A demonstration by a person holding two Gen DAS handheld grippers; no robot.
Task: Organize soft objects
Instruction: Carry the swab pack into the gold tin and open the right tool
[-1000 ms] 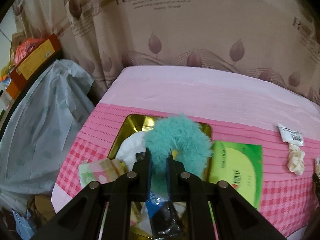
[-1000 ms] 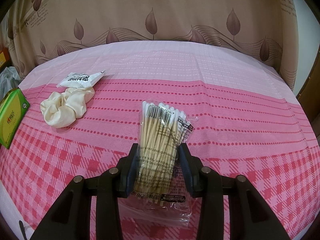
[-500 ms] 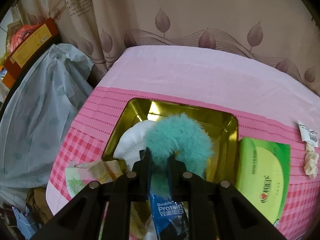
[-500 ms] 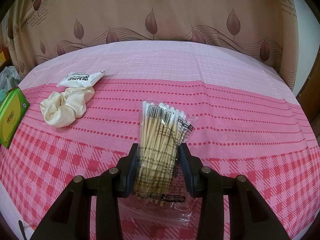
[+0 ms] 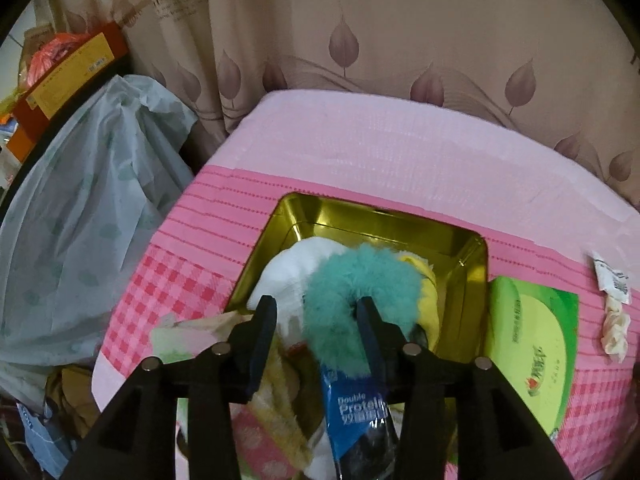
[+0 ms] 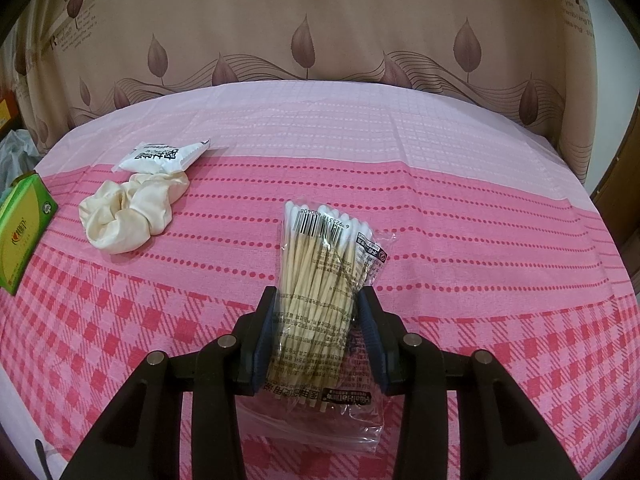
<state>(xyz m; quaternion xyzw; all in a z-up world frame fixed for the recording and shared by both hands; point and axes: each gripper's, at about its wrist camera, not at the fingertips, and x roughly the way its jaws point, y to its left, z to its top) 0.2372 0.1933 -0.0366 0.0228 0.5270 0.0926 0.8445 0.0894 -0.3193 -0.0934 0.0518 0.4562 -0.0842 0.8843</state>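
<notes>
A fluffy teal scrunchie (image 5: 360, 280) lies in the gold tin (image 5: 360, 220) on top of a white soft thing (image 5: 288, 272) and a yellow one (image 5: 424, 292). My left gripper (image 5: 315, 306) hangs just over it and its jaws are opening. The scrunchie's near end lies between them, clear of the left pad. A blue packet (image 5: 356, 412) shows under the fingers. My right gripper (image 6: 316, 308) is shut on a clear pack of cotton swabs (image 6: 324, 272) that rests on the pink cloth. A cream scrunchie (image 6: 128, 212) lies to its left.
A green tissue pack (image 5: 532, 344) sits right of the tin. A white sachet (image 6: 160, 156) lies behind the cream scrunchie. A folded checked cloth (image 5: 192, 328) rests at the tin's near left corner. A pale plastic bag (image 5: 80, 208) stands beyond the table's left edge, and a curtain hangs behind.
My left gripper came forward and down over the tin and its jaws spread, letting go of the teal scrunchie. The right gripper and the swab pack have not moved.
</notes>
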